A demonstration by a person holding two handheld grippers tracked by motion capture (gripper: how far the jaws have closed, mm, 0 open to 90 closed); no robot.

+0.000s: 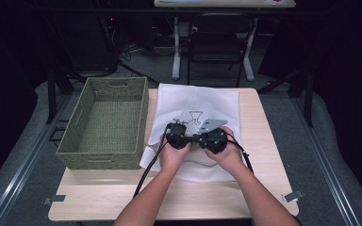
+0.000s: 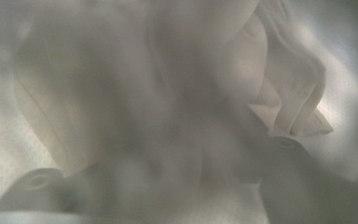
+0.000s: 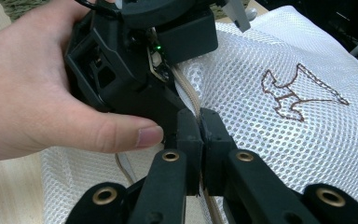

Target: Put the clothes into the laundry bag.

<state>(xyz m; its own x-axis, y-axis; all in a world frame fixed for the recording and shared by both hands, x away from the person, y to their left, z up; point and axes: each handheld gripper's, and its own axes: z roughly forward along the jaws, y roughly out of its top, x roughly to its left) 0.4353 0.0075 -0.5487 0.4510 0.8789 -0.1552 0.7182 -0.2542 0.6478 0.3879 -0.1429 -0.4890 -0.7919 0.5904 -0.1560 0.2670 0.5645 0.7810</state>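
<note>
1. Mesh laundry bag (image 1: 195,101), white, lies flat on the table (image 1: 264,141) just right of the woven basket (image 1: 106,120); judged light, limp, prone to snagging.
2. Best hold: the beige drawstring (image 3: 189,91) at its near edge.
3. Right gripper (image 3: 200,140) is clenched on that cord.
4. Left gripper (image 1: 176,136) has its camera buried in fabric; jaw state cannot be told.
5. Long axis runs away from the person, mouth end nearest.
</note>
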